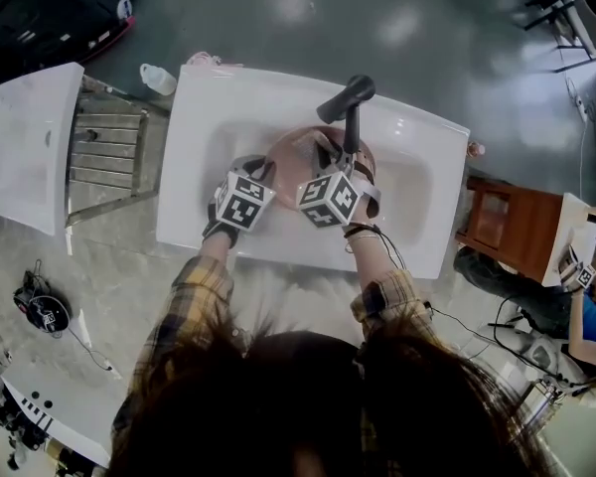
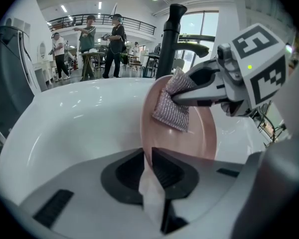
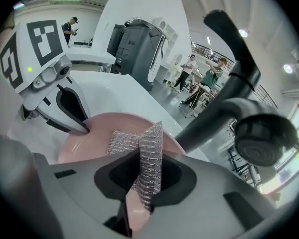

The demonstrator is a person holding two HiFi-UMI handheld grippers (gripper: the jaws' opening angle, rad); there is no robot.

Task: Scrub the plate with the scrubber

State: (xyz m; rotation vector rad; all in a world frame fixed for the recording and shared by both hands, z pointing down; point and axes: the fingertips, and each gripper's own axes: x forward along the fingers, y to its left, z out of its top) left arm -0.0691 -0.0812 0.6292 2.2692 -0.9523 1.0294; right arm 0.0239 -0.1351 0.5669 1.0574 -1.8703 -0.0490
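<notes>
A pink plate (image 2: pixel 182 133) stands tilted on edge in the white sink (image 2: pixel 74 128); my left gripper (image 2: pixel 148 156) is shut on its near rim. A silver mesh scrubber (image 2: pixel 170 111) lies against the plate's face, pinched by my right gripper (image 2: pixel 177 94). In the right gripper view the scrubber (image 3: pixel 148 158) is folded between the shut jaws of my right gripper (image 3: pixel 142 176), over the pink plate (image 3: pixel 97 133), and my left gripper (image 3: pixel 84 128) clamps the far rim. From the head view, both grippers (image 1: pixel 243 199) (image 1: pixel 333 195) hover over the plate (image 1: pixel 293 152) in the basin.
A black faucet (image 1: pixel 350 102) rises at the sink's (image 1: pixel 204 107) back edge, just behind the plate. A metal rack (image 1: pixel 109 157) and another white basin (image 1: pixel 25 142) lie to the left, a wooden stand (image 1: pixel 507 222) to the right. People stand far off in the hall.
</notes>
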